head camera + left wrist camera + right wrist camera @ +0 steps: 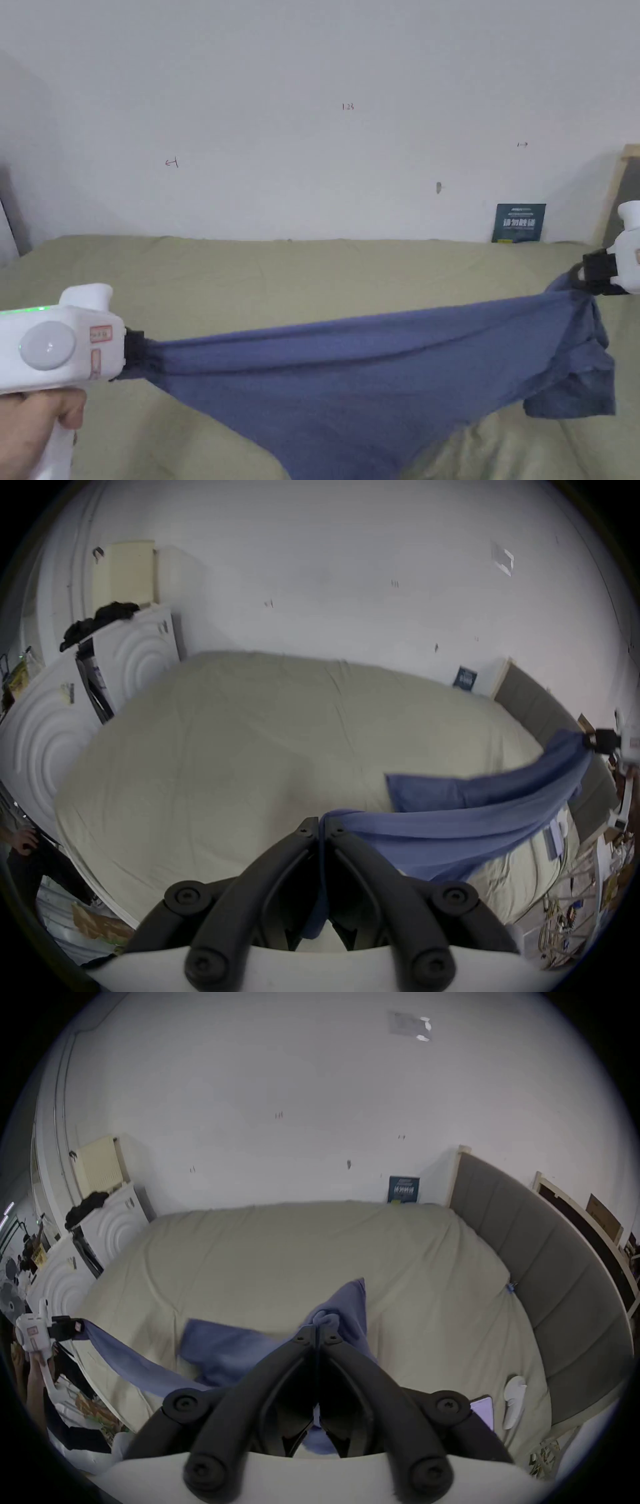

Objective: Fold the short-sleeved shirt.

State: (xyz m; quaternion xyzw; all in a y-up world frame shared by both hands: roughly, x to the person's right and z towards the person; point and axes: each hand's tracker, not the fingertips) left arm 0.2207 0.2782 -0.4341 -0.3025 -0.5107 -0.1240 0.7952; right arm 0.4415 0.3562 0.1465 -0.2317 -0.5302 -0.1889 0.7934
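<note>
The blue short-sleeved shirt (350,369) is being held in the air above the bed (300,269), stretched between the two grippers and sagging in the middle. At one end, the left gripper (134,354) is being held by a hand (34,425); in the left gripper view its jaws are seen pressed together with a bunched edge of the blue cloth (433,833) pinched between them, the fabric running away from the jaw tips toward the far side. At the other end, the right gripper (584,279) is being kept higher than the left one; in the right gripper view its jaws are likewise seen closed tight on a gathered knot of the shirt (221,1348), which is bulging just past the tips. A short sleeve is being left to hang loose just below and beside the right gripper, well apart from the left one. The lowest part of the shirt is hanging between the grippers, nearer the person than either set of jaws; whether it is touching the olive bed cover cannot be told. A dark sign (519,223) is being propped against the white wall (312,94) beyond the right gripper, and a grey padded headboard (554,1269) is standing along the bed on that gripper's outer side.
</note>
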